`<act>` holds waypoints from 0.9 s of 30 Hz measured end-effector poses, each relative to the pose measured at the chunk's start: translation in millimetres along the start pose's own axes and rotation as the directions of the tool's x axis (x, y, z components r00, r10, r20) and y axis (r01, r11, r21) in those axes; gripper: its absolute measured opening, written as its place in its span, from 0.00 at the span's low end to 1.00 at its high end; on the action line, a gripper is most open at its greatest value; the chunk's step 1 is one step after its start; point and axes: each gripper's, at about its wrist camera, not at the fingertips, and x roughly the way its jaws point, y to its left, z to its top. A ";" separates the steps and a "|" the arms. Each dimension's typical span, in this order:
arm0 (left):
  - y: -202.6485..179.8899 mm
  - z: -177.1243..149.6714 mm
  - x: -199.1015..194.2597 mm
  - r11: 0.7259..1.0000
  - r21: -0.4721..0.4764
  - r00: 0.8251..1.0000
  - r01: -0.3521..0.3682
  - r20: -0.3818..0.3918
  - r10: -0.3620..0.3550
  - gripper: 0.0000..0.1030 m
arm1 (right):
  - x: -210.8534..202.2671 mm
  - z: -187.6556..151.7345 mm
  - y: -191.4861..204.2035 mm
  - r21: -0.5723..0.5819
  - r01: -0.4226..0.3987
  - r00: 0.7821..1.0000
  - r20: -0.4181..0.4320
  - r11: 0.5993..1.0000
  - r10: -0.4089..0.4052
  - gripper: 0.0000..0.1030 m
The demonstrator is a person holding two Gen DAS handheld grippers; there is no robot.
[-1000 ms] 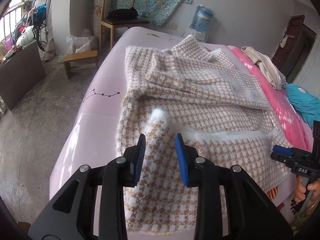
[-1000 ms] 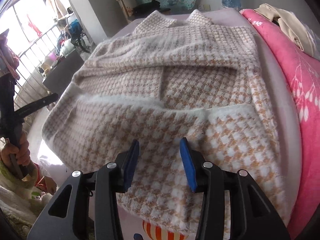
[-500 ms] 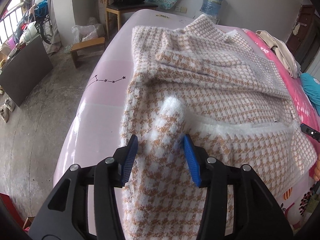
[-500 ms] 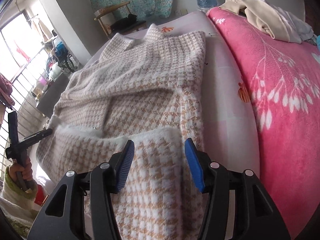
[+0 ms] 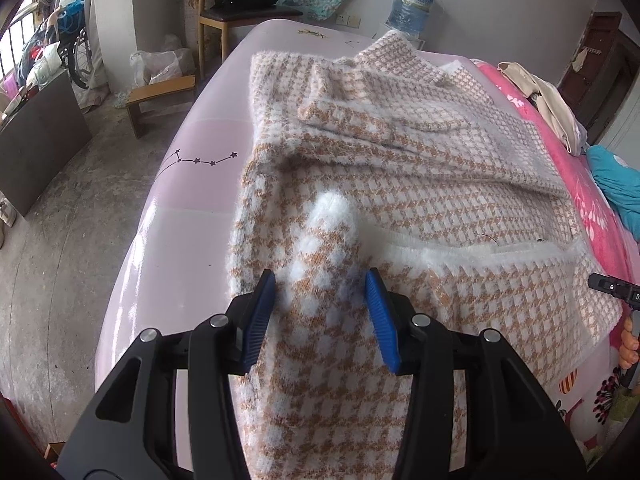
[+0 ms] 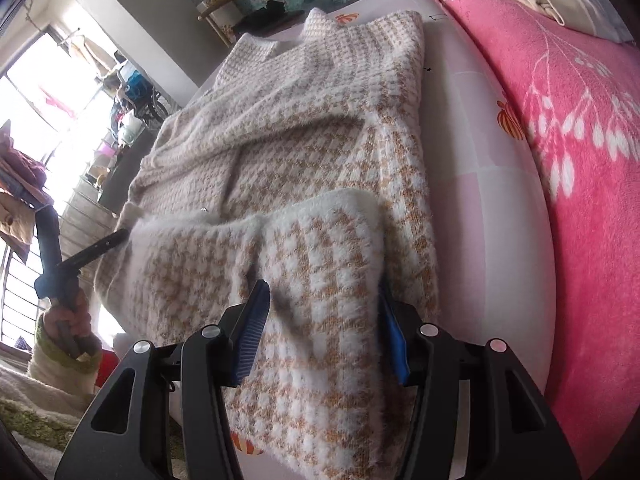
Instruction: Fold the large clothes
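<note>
The houndstooth sweater (image 5: 400, 184) is lying spread on the bed (image 5: 192, 184), its bottom hem turned up toward the collar. On the left, the left gripper (image 5: 320, 312) is hanging over the hem's left corner with its 2 fingers apart; a raised hump of knit is sitting between the blue pads (image 5: 260, 316), seemingly touching neither, though the fuzz makes that hard to judge. Farther right, the right gripper (image 6: 324, 328) is closing over the hem's right corner. The folded-up flap is lying between its fingers, the fuzzy edge brushing the right pad while the left pad is standing clear. To the right of the sweater, a pink blanket (image 6: 580, 160) is covering the bed.
</note>
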 end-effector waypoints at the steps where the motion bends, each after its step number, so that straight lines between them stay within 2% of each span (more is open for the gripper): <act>1: -0.3 -0.1 0.7 1.000 0.004 1.000 0.001 0.000 -0.001 0.43 | 0.9 0.9 0.7 0.001 0.008 1.000 0.002 1.000 -0.008 0.45; 5: -0.3 -0.3 3.2 1.000 0.011 1.000 0.000 0.008 0.000 0.38 | 5.6 5.5 -1.9 0.025 0.032 0.999 0.002 0.999 -0.032 0.33; 6: -0.7 -0.3 3.7 1.000 0.013 1.000 0.000 0.012 0.000 0.36 | 5.1 5.6 -0.4 0.026 0.040 0.999 0.003 0.999 -0.040 0.27; 8: -1.5 -0.9 4.1 1.000 0.016 1.000 -0.011 0.021 0.010 0.29 | 1.5 4.0 2.5 0.026 0.055 0.998 0.012 0.998 -0.055 0.17; 9: -2.4 -1.5 3.6 1.000 0.023 1.000 -0.010 0.026 0.010 0.21 | -0.7 2.9 5.1 0.026 0.063 0.998 0.020 0.998 -0.064 0.10; 10: -3.7 -2.0 2.0 1.000 0.030 0.999 -0.010 0.034 0.009 0.14 | -3.7 1.9 8.5 0.024 0.076 0.997 0.032 0.997 -0.076 0.10; 12: -8.2 -3.0 -4.9 0.999 0.050 0.998 -0.018 0.060 0.015 0.09 | -12.0 1.9 18.0 0.008 0.114 0.991 0.064 0.993 -0.114 0.08; 16: -14.4 7.8 -34.8 0.996 0.081 0.987 -0.030 0.159 0.017 0.08 | -39.1 16.0 39.1 -0.038 0.177 0.972 0.166 0.983 -0.169 0.07; 21: -12.2 42.8 -54.4 0.994 0.098 0.964 -0.046 0.267 0.018 0.08 | -56.7 60.6 52.1 -0.071 0.201 0.945 0.279 0.977 -0.174 0.07; 24: -15.0 59.0 -37.8 0.990 0.113 0.963 -0.078 0.267 0.046 0.08 | -43.1 83.0 49.8 -0.077 0.225 0.938 0.288 0.971 -0.195 0.07; 27: -12.8 59.9 -1.9 0.988 0.115 0.978 -0.100 0.196 0.076 0.08 | -10.7 90.9 38.9 -0.071 0.259 0.943 0.236 0.963 -0.236 0.07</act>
